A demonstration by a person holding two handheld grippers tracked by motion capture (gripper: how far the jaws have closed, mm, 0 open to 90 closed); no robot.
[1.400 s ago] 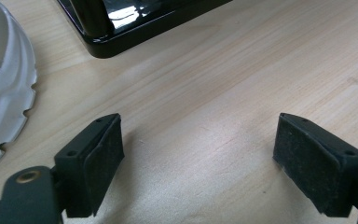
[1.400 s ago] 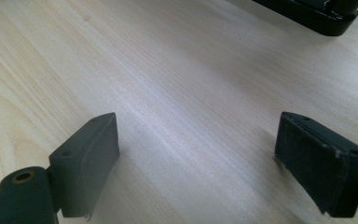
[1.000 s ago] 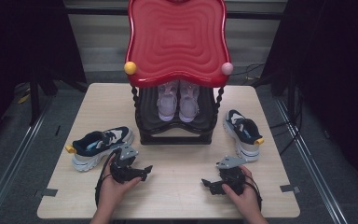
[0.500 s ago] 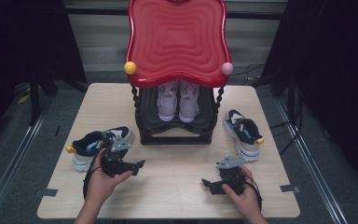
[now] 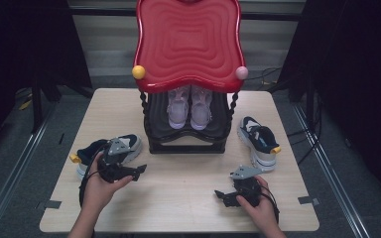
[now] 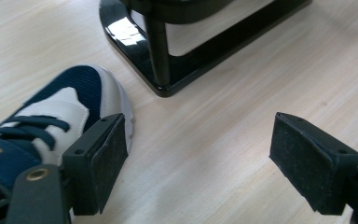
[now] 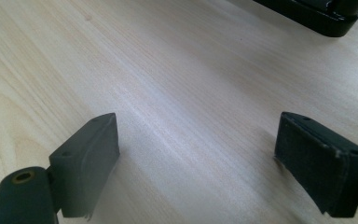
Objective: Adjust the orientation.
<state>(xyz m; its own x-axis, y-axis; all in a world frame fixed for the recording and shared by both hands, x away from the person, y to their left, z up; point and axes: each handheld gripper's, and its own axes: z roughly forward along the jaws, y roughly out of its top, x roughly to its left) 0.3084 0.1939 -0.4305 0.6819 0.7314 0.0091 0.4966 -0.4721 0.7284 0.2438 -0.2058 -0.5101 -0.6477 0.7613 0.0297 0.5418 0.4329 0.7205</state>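
Fingers (image 6: 102, 158) of the left gripper (image 5: 138, 172), spread wide, have risen beside the navy sneaker (image 5: 92, 151).

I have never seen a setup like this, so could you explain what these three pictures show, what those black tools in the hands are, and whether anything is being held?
A person sits at a wooden table holding a hand-held gripper in each hand; no robot arm is involved. The high view looks down from above the person. The left gripper shows at its left, the right gripper at its right. The other two pictures come from small cameras riding on each gripper, looking along its two black jaws.

On the table stands a black shoe rack under a red wavy top, with a pair of pale sneakers on its shelf. A navy and white sneaker lies left of the rack, beside the left gripper, and another one lies to the right.

Both grippers' jaws stand open, with bare table between them. Nothing is held.
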